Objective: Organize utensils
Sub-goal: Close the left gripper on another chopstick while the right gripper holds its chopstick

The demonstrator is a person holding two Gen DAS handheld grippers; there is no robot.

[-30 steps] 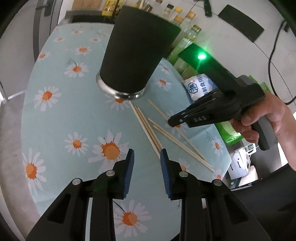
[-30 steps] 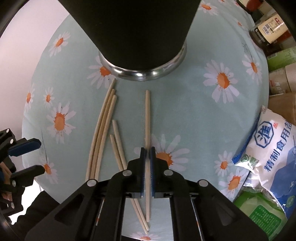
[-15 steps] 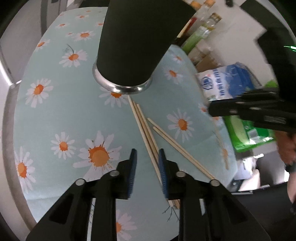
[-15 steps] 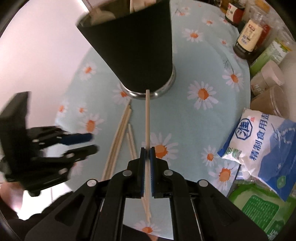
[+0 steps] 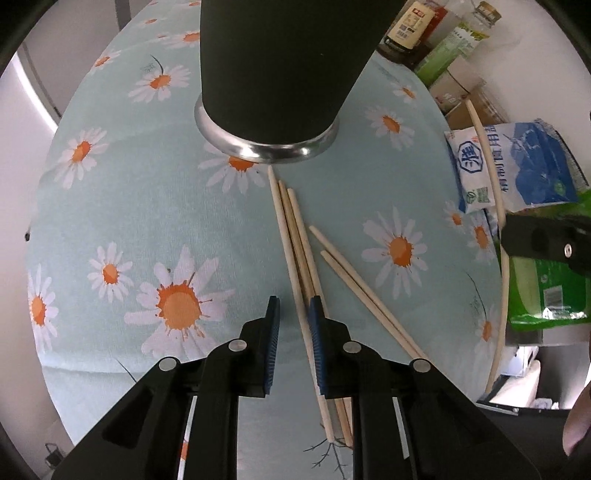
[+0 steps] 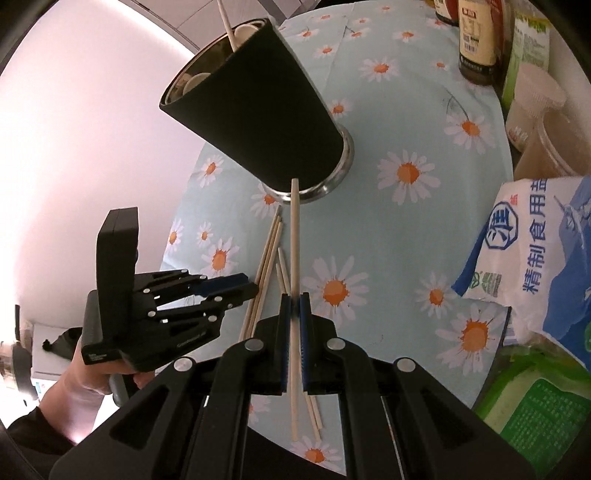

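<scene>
A black cup (image 5: 280, 62) with a metal foot stands on the daisy cloth (image 5: 122, 192). Below it lie three wooden chopsticks (image 5: 286, 221) side by side, and two more (image 5: 354, 275) slanting to the right. My left gripper (image 5: 294, 308) hovers low over the three; its jaws are closing with the leftmost stick between them, the pads not pressing it. My right gripper (image 6: 294, 306) is shut on one chopstick (image 6: 294, 236), held above the cloth and pointing at the cup's (image 6: 266, 118) foot. The cup holds spoons (image 6: 240, 33). The left gripper (image 6: 249, 286) shows at left.
A blue and white salt bag (image 6: 535, 258) and a green packet (image 6: 539, 410) lie at the table's right edge. Sauce bottles (image 6: 476, 37) and jars (image 6: 535, 110) stand at the back right. The cloth ends close behind the loose chopsticks (image 6: 267, 254).
My right gripper has risen, lifting its chopstick off the cloth. My left gripper has come down over the three side-by-side chopsticks and its jaws have narrowed.
</scene>
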